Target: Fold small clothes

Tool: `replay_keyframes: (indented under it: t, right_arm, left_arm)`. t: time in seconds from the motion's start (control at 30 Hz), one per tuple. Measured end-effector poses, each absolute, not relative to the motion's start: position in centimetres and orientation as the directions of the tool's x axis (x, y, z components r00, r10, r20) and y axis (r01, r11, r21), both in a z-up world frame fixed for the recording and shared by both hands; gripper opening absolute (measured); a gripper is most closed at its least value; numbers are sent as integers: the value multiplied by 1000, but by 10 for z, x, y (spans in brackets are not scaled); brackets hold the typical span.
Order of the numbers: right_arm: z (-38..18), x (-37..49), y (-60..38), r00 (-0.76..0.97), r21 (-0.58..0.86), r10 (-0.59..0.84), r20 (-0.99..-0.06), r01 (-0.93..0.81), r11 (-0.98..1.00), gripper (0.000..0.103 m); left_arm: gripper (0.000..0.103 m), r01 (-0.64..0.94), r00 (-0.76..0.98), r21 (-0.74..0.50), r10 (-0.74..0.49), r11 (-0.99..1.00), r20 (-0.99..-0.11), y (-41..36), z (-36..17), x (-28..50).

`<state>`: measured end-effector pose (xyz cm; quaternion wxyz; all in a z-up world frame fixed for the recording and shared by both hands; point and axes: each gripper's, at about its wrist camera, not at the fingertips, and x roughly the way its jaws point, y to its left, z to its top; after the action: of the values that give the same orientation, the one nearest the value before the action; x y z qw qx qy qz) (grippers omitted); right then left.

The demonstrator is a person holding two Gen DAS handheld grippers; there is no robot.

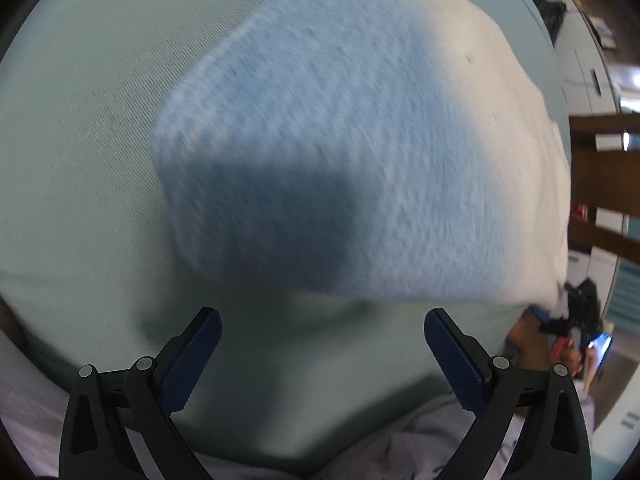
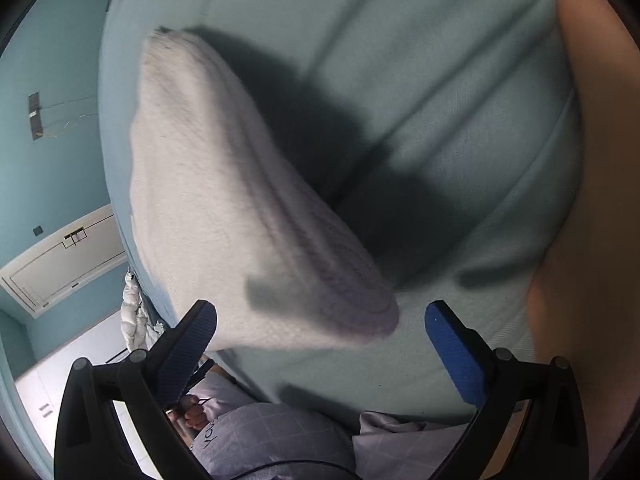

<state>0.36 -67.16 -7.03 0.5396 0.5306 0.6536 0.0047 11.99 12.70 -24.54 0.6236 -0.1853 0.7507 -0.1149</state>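
Note:
A small knit garment lies folded on a pale green sheet. In the left wrist view it is light blue at the near left (image 1: pixel 320 152) and fades to white at the far right. In the right wrist view it looks white (image 2: pixel 224 200), a thick folded bundle with a ribbed edge near the camera. My left gripper (image 1: pixel 320 344) is open just short of the garment's near edge, nothing between its fingers. My right gripper (image 2: pixel 320 340) is open too, with the bundle's near end lying between and just beyond its fingertips, not pinched. Both views are blurred by motion.
The green sheet (image 1: pixel 80 140) covers a bed that fills both views, with long creases (image 2: pixel 440 100) at the right. A person's grey checked clothing (image 2: pixel 260 440) and a hand (image 2: pixel 196 416) are at the bottom. Wooden furniture (image 1: pixel 600 184) stands far right; a white door (image 2: pixel 60 264) is left.

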Motion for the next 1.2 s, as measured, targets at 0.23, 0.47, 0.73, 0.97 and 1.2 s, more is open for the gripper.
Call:
replay_keyframes:
  t: [0.23, 0.47, 0.73, 0.97, 1.2]
  right_arm:
    - [-72, 23, -664, 167, 593, 668, -725, 645, 482, 100]
    - [-58, 34, -645, 151, 580, 619, -771, 567, 585, 54]
    - [-1, 25, -656, 345, 660, 564, -751, 430, 616, 11]
    - [56, 9, -653, 470, 731, 573, -671, 289, 618, 5]
    - [59, 13, -644, 506, 764, 580, -639, 325, 558, 5]
  left_arm:
    - [101, -324, -166, -434, -502, 841, -849, 115, -272, 139]
    - [61, -340, -112, -490, -551, 803, -827, 110, -265, 150]
    - [30, -245, 34, -609, -621, 754, -783, 106, -212, 150]
    - [29, -221, 57, -640, -646, 736, -761, 114, -202, 154]
    - [27, -252, 39, -666, -680, 702, -732, 130, -184, 146]
